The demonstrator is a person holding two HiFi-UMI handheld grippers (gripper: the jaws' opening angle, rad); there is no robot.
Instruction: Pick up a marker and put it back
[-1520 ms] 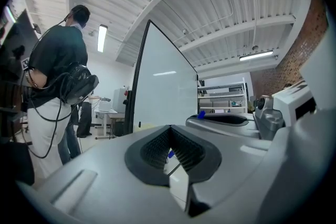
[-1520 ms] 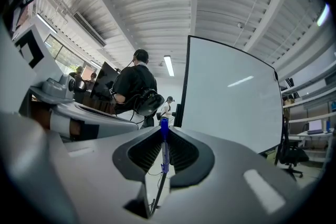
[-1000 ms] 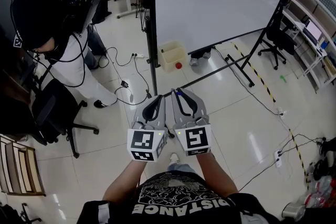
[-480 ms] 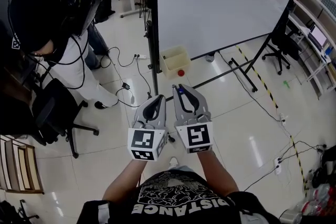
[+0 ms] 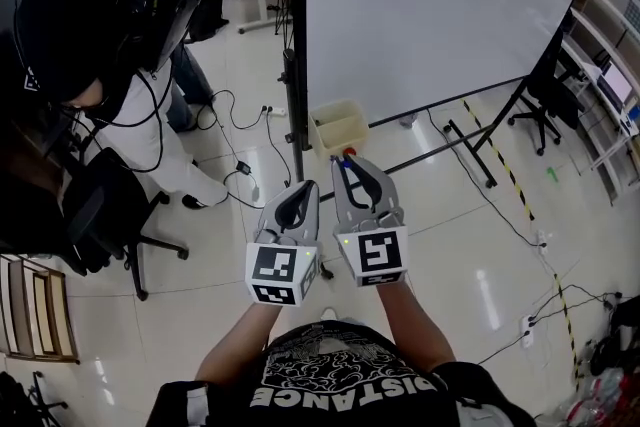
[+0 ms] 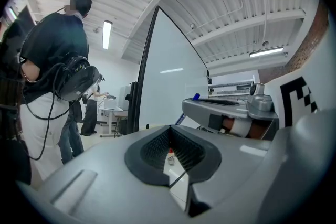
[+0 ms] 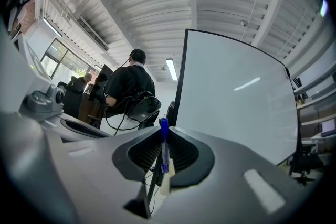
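Note:
A blue marker [image 7: 164, 150] stands upright between the jaws of my right gripper [image 7: 164, 132], which is shut on it. Its blue cap [image 6: 195, 96] sticks out past the jaw tips in the left gripper view. In the head view my right gripper [image 5: 347, 164] and left gripper [image 5: 307, 186] are held side by side at waist height, both pointing at the whiteboard [image 5: 440, 5]. The left gripper [image 6: 169, 129] is shut with nothing in it. The whiteboard's surface is blank.
A person in a dark top with a headset [image 5: 90, 15] stands at the left beside an office chair [image 5: 105, 215]. A pale bin [image 5: 338, 125] and a small red object [image 5: 348, 153] sit by the whiteboard's black stand [image 5: 295, 65]. Cables [image 5: 240, 130] trail on the floor; shelves [image 5: 610, 35] line the right.
Both grippers have moved forward together toward the whiteboard, which now looms larger in the head view. The marker stays in the right gripper's jaws.

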